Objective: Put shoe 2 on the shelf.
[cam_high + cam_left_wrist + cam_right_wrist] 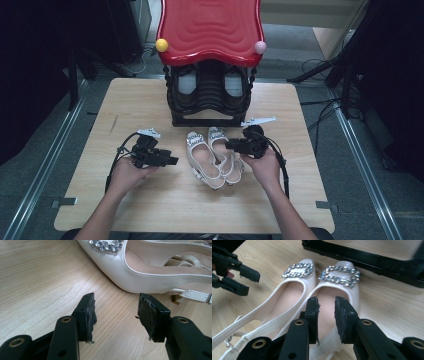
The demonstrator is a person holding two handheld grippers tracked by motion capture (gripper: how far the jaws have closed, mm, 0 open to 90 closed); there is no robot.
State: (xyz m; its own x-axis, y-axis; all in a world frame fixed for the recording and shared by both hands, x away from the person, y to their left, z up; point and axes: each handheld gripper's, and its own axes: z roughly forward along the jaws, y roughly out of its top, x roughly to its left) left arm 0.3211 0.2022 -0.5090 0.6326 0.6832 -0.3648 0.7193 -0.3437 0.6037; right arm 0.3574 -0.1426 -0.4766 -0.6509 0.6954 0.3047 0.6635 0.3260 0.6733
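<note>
A pair of cream slingback shoes with rhinestone buckles lies side by side mid-table, the left shoe [201, 159] touching the right shoe [226, 152]. My left gripper [175, 161] rests low on the table just left of the pair. In the left gripper view it [116, 312] is open, nothing between its jaws, and the left shoe's side [140, 272] lies just ahead. My right gripper [227, 145] hovers at the right shoe. In the right gripper view it [327, 312] stands narrowly open over the right shoe [339, 282], pads pressing on nothing. The left shoe [294, 287] and left gripper [244, 281] appear beyond.
A black shoe rack [210, 117] with a red wavy top [210, 30] stands at the table's far edge, dark shoes [186, 85] inside. A yellow ball [161, 45] and a pink ball [260, 47] sit on its corners. Bare wooden tabletop [150, 210] lies nearer me.
</note>
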